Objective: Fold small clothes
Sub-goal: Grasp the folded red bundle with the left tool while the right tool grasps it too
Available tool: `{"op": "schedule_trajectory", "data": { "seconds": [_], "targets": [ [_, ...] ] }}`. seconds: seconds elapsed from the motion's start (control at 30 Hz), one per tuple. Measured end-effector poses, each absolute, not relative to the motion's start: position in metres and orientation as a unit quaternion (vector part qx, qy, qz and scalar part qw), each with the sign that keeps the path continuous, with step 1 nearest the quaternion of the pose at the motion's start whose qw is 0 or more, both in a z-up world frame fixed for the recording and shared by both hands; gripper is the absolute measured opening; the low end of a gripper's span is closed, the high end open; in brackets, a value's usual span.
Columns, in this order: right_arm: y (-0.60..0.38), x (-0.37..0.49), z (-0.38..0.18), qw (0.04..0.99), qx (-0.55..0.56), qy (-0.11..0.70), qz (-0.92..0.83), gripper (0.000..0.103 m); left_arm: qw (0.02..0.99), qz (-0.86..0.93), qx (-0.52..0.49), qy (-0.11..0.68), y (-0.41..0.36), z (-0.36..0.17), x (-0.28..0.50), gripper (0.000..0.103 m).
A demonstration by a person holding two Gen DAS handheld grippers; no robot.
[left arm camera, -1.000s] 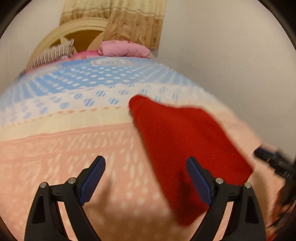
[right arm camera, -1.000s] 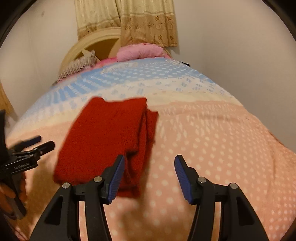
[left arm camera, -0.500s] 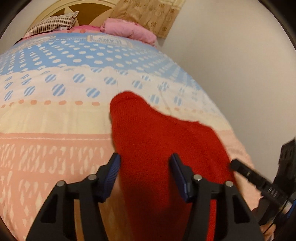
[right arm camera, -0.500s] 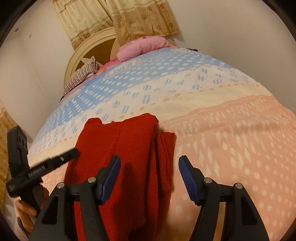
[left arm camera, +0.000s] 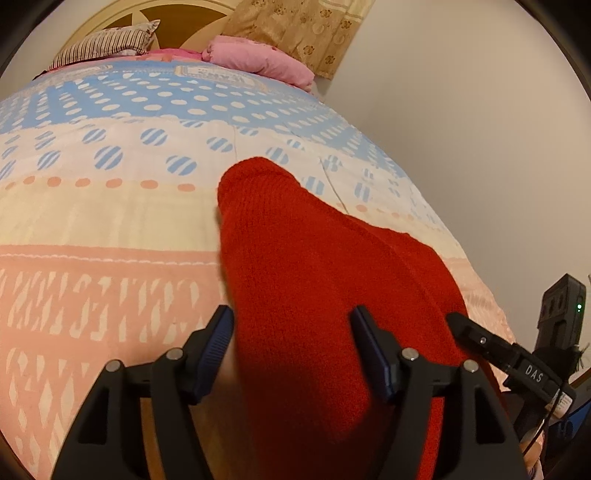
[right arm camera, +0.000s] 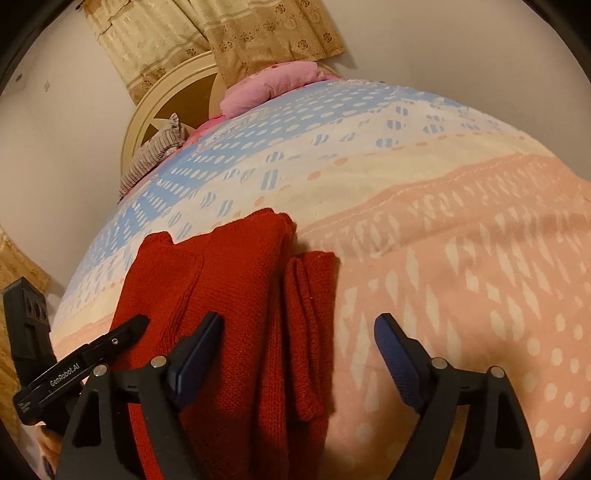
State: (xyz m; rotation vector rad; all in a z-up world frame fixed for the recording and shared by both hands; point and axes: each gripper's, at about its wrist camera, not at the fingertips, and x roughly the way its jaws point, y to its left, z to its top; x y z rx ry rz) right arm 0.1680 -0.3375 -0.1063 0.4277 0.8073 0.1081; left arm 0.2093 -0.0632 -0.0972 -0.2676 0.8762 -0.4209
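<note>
Left wrist view: both the left hand-held gripper (left arm camera: 291,347) and right hand-held gripper (right arm camera: 297,354) gape released over the red knit garment (left arm camera: 314,280).

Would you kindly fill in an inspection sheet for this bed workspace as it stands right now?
Surface: bedspread with peach, cream and blue dotted bands, lightly rumpled.
Job's things: red knit garment lying partly folded, layered edges along its right side.
Clutter: pink pillow and striped pillow at the headboard.
Grippers: left tool open, straddling the garment's near edge; right tool open over the garment's right edge; neither gripping.
Cables: thin wires beside the right tool, lower right of the left view.
Surroundings: plain wall, patterned curtain.
</note>
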Motion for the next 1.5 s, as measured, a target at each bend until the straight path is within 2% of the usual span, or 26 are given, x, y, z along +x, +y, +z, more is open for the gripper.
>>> {"op": "schedule_trajectory", "data": {
  "seconds": [0.5,0.8,0.83,0.87,0.97,1.17,1.23,1.37,1.5],
  "targets": [
    [-0.336,0.176,-0.107,0.888,0.233,0.385,0.096,0.088,0.873,-0.214,-0.143,0.414,-0.062,-0.099,0.211,0.071],
    [-0.318,0.192,-0.109,0.889,0.185,0.407,0.103,0.089,0.866,-0.239,-0.158,0.41,-0.062,-0.101,0.211,0.068],
    [-0.319,0.192,-0.109,0.888,0.186,0.406,0.104,0.088,0.865,-0.243,-0.157,0.41,-0.063,-0.101,0.211,0.063],
    [-0.319,0.191,-0.109,0.889,0.186,0.405,0.104,0.084,0.864,-0.247,-0.156,0.41,-0.064,-0.101,0.212,0.062],
    [-0.314,0.189,-0.108,0.892,0.177,0.397,0.121,0.067,0.861,-0.249,-0.167,0.411,-0.063,-0.102,0.214,0.06],
    [-0.315,0.191,-0.109,0.891,0.184,0.396,0.124,0.066,0.861,-0.248,-0.165,0.412,-0.065,-0.102,0.214,0.061],
    [-0.319,0.192,-0.111,0.887,0.2,0.398,0.121,0.07,0.86,-0.248,-0.168,0.414,-0.064,-0.103,0.215,0.061],
    [-0.326,0.192,-0.114,0.881,0.226,0.396,0.125,0.07,0.863,-0.243,-0.161,0.414,-0.066,-0.102,0.214,0.063],
    [-0.323,0.192,-0.113,0.884,0.217,0.395,0.121,0.07,0.866,-0.24,-0.152,0.411,-0.068,-0.101,0.213,0.059]
  ]
}}
